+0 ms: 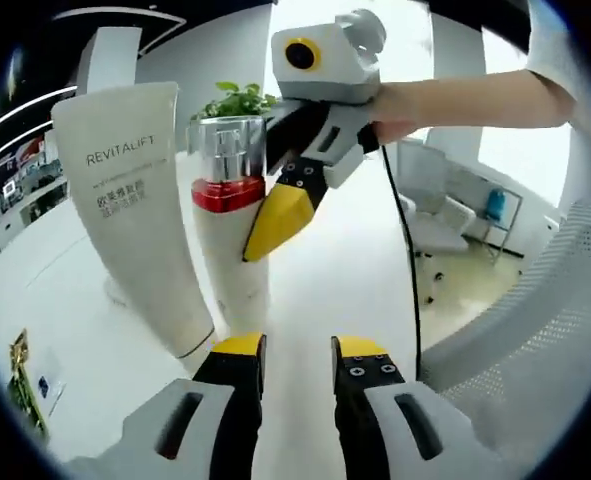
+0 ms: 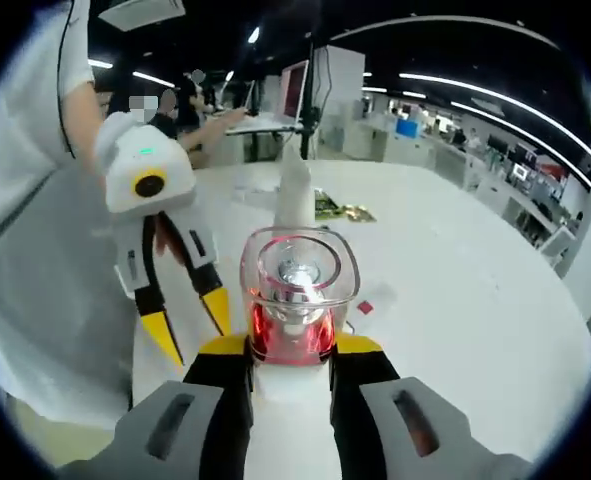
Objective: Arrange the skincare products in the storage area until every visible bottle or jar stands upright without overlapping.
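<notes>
A white bottle (image 1: pixel 231 235) with a red band and a clear cap stands upright right beside a tall white REVITALIFT tube (image 1: pixel 133 215), which stands on its cap on the white table (image 1: pixel 315 280). My right gripper (image 1: pixel 265 215) reaches in from the right and is shut on the bottle just below the red band. In the right gripper view, the bottle (image 2: pixel 295 300) sits between the right gripper's (image 2: pixel 291 350) jaws, with the tube (image 2: pixel 295 190) behind it. My left gripper (image 1: pixel 300 350) is open and holds nothing, low in front of the bottle, and it hangs open (image 2: pixel 190 320) to the bottle's left.
A green plant (image 1: pixel 237 100) shows behind the bottle. A white mesh chair (image 1: pixel 535 320) stands at the right past the table edge. A gold packet (image 2: pixel 340 210) and a small red scrap (image 2: pixel 365 307) lie on the table. A person in white (image 2: pixel 35 250) stands close by.
</notes>
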Demonstrator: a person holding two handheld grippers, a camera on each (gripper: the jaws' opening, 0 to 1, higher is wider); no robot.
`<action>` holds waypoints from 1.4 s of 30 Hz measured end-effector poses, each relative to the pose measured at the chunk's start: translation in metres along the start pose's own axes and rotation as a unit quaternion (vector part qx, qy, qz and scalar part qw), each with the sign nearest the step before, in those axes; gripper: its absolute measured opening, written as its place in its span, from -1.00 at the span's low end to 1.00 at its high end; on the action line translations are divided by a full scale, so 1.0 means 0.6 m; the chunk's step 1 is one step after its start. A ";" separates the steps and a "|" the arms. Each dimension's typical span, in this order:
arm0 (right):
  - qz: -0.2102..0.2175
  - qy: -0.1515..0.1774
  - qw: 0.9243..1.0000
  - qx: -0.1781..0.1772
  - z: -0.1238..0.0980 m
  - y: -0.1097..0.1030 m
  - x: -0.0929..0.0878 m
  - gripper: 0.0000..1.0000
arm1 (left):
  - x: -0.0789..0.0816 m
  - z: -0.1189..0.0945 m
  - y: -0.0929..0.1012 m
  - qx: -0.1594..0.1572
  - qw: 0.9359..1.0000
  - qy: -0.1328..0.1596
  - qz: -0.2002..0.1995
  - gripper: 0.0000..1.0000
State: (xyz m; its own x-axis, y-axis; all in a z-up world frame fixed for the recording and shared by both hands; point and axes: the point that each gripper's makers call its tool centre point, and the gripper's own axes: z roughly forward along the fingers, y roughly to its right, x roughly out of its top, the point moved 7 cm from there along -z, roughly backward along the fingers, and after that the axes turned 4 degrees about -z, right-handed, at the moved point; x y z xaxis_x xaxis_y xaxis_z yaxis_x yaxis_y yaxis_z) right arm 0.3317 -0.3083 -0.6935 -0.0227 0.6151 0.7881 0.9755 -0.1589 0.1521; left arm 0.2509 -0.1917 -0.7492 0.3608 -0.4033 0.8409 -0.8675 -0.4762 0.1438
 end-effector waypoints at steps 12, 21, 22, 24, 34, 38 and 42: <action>-0.005 0.012 1.000 0.019 0.006 0.014 0.004 -0.44 | -0.015 -0.011 -0.007 0.016 1.000 -0.006 -0.019 -0.61; 0.037 -0.005 0.999 -0.001 0.008 0.015 -0.010 -0.35 | -0.014 -0.017 -0.011 0.018 0.999 -0.002 -0.030 -0.57; 0.035 -0.012 0.999 0.000 0.012 0.011 -0.016 -0.24 | -0.013 -0.019 -0.010 0.015 0.999 0.000 -0.036 -0.53; 0.050 -0.016 0.999 -0.003 0.013 0.004 -0.021 -0.13 | -0.010 -0.023 -0.010 0.010 0.999 0.004 -0.043 -0.46; 0.149 -0.005 0.988 -0.045 0.003 -0.037 -0.031 0.21 | -0.026 -0.064 -0.021 0.023 0.996 -0.021 -0.085 -0.27; 0.163 -0.009 0.984 -0.073 -0.003 -0.056 -0.025 0.33 | -0.030 -0.086 -0.020 0.032 0.994 -0.029 -0.104 -0.16; 0.177 -0.009 0.980 -0.095 -0.005 -0.073 -0.021 0.40 | -0.031 -0.113 -0.015 0.048 0.992 -0.028 -0.110 0.06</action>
State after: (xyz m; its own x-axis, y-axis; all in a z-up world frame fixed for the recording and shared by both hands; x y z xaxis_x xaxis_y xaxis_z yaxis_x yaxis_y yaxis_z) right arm 0.2889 -0.3115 -0.7085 0.3150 0.5089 0.8011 0.8630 -0.5048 -0.0186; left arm 0.2286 -0.1267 -0.7308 0.5592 -0.3225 0.7637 -0.7297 -0.6287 0.2688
